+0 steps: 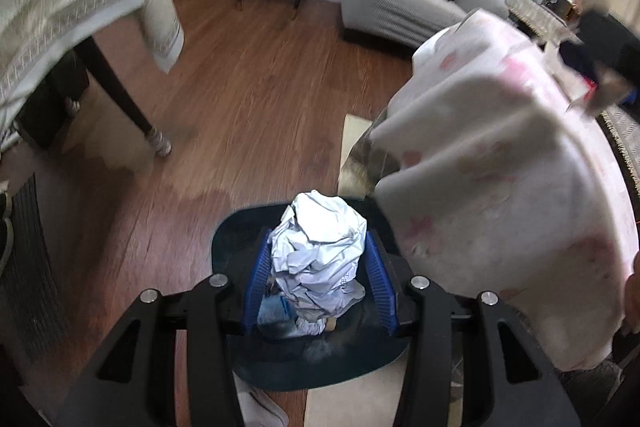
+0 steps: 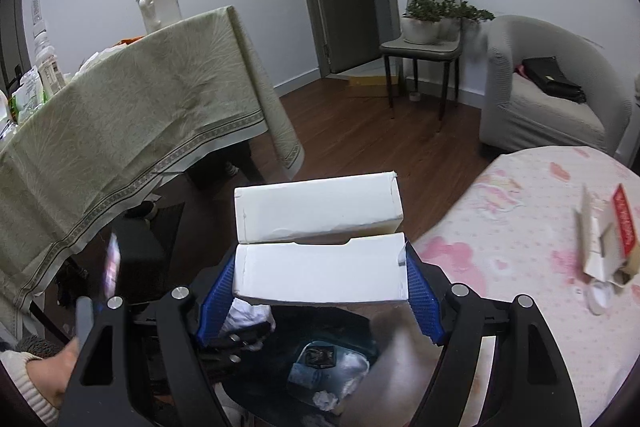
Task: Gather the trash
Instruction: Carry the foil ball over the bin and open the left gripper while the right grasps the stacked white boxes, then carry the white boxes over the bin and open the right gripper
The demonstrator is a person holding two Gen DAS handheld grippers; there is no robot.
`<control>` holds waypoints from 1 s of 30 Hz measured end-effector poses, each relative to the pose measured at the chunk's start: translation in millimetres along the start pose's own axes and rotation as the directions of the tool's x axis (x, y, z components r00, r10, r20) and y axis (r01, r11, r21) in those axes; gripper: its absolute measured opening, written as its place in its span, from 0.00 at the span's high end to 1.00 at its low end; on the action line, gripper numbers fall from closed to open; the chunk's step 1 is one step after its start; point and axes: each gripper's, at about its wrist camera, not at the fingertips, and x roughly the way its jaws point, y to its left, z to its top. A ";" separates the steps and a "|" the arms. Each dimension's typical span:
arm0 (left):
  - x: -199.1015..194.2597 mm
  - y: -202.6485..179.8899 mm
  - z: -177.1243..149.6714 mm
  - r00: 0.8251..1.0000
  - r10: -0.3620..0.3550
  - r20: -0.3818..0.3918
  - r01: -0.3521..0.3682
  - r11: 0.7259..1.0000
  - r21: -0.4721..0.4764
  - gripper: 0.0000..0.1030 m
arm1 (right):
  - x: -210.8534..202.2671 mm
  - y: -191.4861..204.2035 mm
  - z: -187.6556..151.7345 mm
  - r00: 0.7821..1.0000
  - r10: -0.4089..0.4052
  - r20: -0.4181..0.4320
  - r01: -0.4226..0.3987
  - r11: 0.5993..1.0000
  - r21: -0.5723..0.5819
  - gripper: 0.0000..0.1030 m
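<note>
Left tongs [image 1: 318,261] grip paper wad [image 1: 318,247] over bin [image 1: 240,239]; right tongs [image 2: 320,277] clamp box [image 2: 320,267]. Centre each above the opening before release.

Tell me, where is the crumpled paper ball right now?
In the left wrist view, the crumpled paper ball sits between the left gripper pads, right above the dark trash bin on the floor.

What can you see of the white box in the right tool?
The box is plain white cardboard, long and flat, with its lid flap hinged open and standing up behind the body; the edges look a little torn. It lies level across the right tool, whose blue pads press on its two ends. It is held above the dark bin.
</note>
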 end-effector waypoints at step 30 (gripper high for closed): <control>-20.8 58.8 -20.7 0.997 0.074 -0.012 -0.075 0.993 -0.086 0.33 | 85.1 31.5 -32.4 0.983 0.013 -0.184 -0.013 1.000 0.003 0.26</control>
